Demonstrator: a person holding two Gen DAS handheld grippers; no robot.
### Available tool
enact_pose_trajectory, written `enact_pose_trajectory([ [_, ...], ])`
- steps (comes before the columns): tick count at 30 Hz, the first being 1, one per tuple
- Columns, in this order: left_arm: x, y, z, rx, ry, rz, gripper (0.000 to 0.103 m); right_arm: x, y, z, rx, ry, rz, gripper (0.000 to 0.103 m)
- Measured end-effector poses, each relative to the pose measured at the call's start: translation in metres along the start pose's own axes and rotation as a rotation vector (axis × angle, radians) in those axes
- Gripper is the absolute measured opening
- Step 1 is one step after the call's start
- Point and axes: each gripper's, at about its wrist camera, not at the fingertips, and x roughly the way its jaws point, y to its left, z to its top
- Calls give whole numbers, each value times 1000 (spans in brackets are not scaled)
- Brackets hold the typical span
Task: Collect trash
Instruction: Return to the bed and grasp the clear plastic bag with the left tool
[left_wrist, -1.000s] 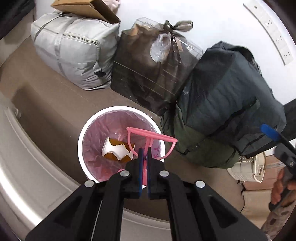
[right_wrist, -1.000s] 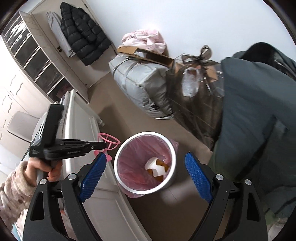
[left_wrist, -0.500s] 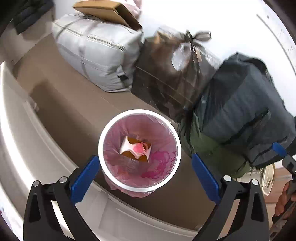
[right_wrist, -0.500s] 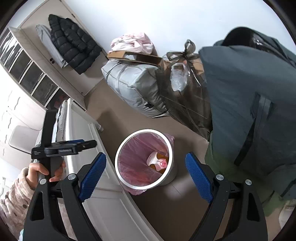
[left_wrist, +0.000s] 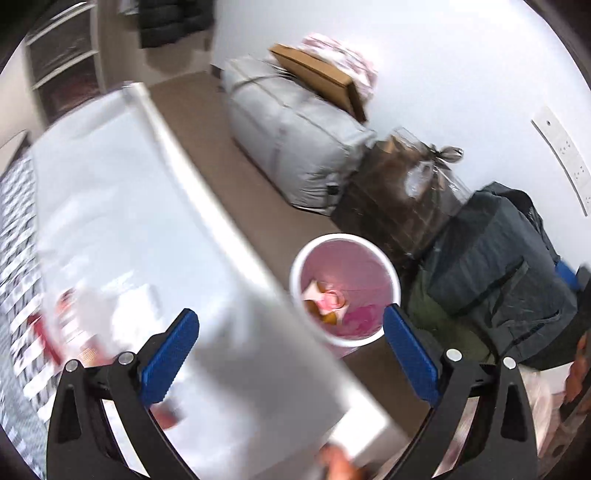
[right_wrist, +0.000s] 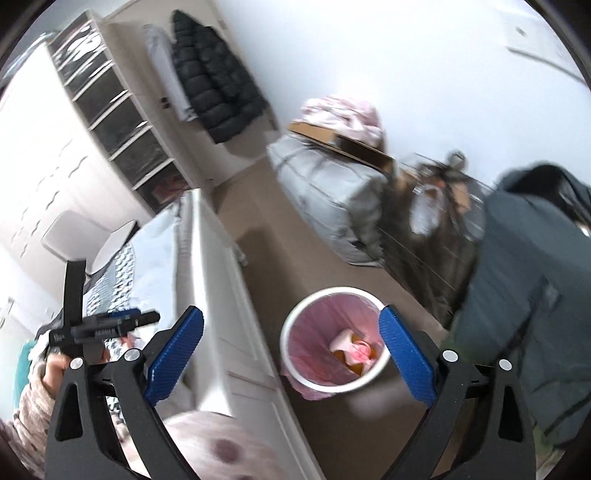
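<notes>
fingers of left gripper (left_wrist: 290, 343) and right gripper (right_wrist: 291, 345) spread apart, empty. trash already in pink-lined bin (right_wrist: 334, 341); blurred items on bed (left_wrist: 110, 229) possibly remain.

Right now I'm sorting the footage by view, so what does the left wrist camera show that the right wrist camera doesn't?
Only the left wrist view shows the white power strip on the wall and blurred red-and-white items on the bed. Only the right wrist view shows the black puffer jacket hanging up, the cubby shelf and the left gripper itself. Both show the white bin with pink liner, trash inside, and the grey zipped storage bag.
</notes>
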Motion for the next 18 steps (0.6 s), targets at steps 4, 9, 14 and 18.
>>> enact_pose_trajectory([
  [4, -32, 40, -34, -34, -30, 84, 98, 11, 51, 8, -62, 13, 52, 95],
  [9, -51, 90, -67, -105, -43, 154, 98, 36, 119, 12, -143, 52, 143, 95],
  [14, -58, 138, -90, -191, -43, 172, 98, 67, 175, 4, -202, 112, 221, 95],
  [18, -54, 162, -103, -203, -37, 201, 98, 89, 201, -10, -216, 163, 256, 95],
])
